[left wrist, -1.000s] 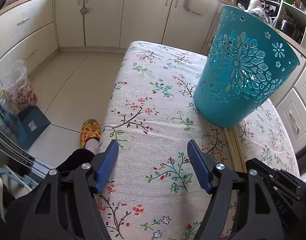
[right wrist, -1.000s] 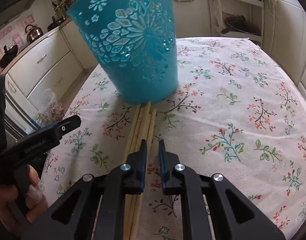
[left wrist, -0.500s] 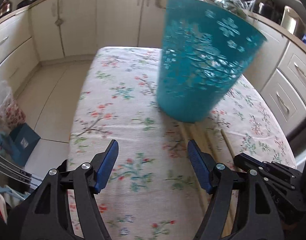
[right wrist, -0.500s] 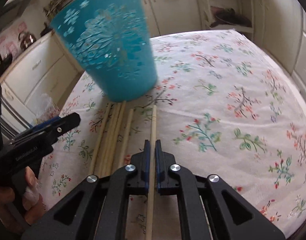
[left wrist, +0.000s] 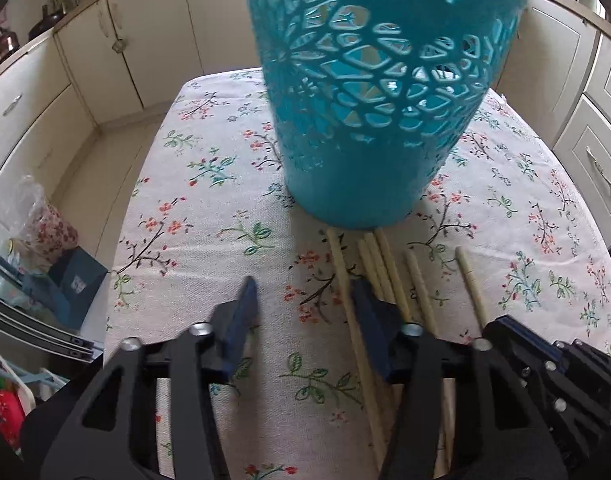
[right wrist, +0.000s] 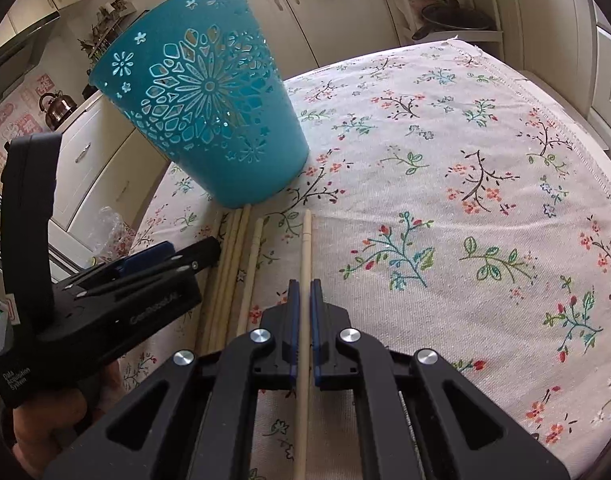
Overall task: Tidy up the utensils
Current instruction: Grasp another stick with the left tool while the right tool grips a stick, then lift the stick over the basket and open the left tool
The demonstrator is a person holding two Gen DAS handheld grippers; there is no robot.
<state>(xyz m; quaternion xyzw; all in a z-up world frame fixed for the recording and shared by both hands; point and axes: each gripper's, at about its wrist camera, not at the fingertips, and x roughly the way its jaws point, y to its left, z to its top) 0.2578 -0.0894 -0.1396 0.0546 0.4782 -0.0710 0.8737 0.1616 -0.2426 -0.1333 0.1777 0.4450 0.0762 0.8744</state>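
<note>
The right gripper [right wrist: 304, 298] has its two blue-lined jaws pressed onto a single pale chopstick [right wrist: 305, 248], which runs straight forward between them and lies low over the flowered tablecloth [right wrist: 465, 184]. The tip of this chopstick points toward the teal basket [right wrist: 209, 112], but stops a little before its base. The basket is a cut-out plastic one with a flower pattern, and it stands upright on the cloth, nearer to the left edge of the table than to the right. The other chopsticks [right wrist: 235, 264] lie in a loose bundle just left of the held one, with their far ends at the foot of the basket. The left gripper [left wrist: 303, 312] is low over the cloth near the front edge of the table, with its jaws spread apart and nothing between them. Its right finger [left wrist: 369, 332] lies over the bundle of chopsticks [left wrist: 379, 268], and one chopstick passes just inside this finger. In the left wrist view the basket [left wrist: 369, 92] is directly ahead of the open jaws, and two more chopsticks lie separate to the right of the bundle.
</note>
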